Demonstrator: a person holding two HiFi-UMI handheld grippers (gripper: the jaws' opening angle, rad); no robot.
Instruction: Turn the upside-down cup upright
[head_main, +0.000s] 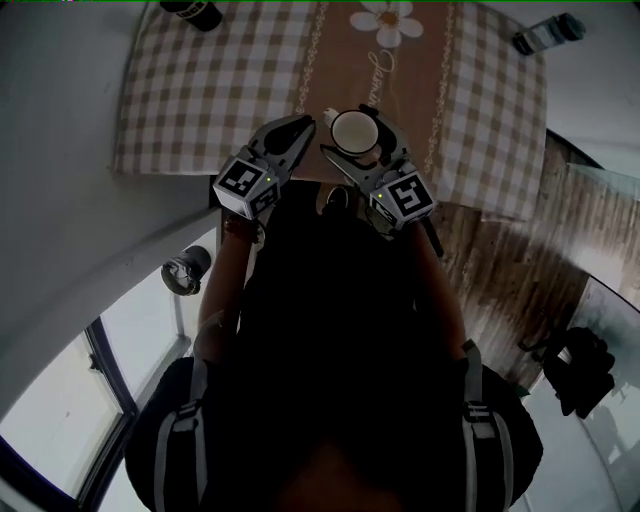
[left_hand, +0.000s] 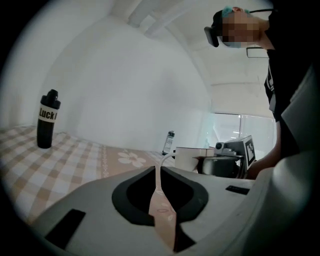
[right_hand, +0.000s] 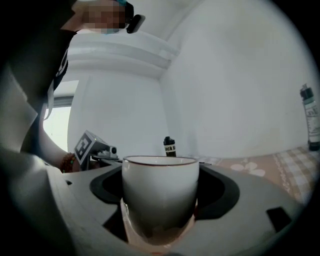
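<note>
Dark-clad shoulders of the person (head_main: 330, 400) fill the bottom of the head view, and both arms reach ahead to the near edge of the tabletop (head_main: 180, 100), which wears a checked cloth with a tan strip and a daisy print (head_main: 390, 22). The cup (head_main: 352, 128), white with a dark rim, is upright there, mouth up, between the jaws of the right claw (head_main: 362, 142). The left claw (head_main: 308, 128) points in from the left with its tips at the cup's handle (head_main: 328, 117). A black bottle (head_main: 195, 12) stands at the far left corner and a grey bottle (head_main: 545, 33) at the far right corner.

In the left gripper view the left claw (left_hand: 159, 170) has its jaws almost together, nipping the thin white handle (left_hand: 167, 156) that curves across to the cup (left_hand: 187, 160). Beyond the cup shows the marker cube (left_hand: 247, 149) of the right claw. The black bottle (left_hand: 47, 120) stands well off on the left of the cloth.

In the right gripper view the cup (right_hand: 160, 195) stands upright between the jaws of the right claw (right_hand: 160, 172), which press on its sides. Whether its base touches the cloth I cannot tell. Past its rim are the black bottle (right_hand: 169, 146) and the left claw's marker cube (right_hand: 87, 146); the grey bottle (right_hand: 311, 117) is at the far right
</note>
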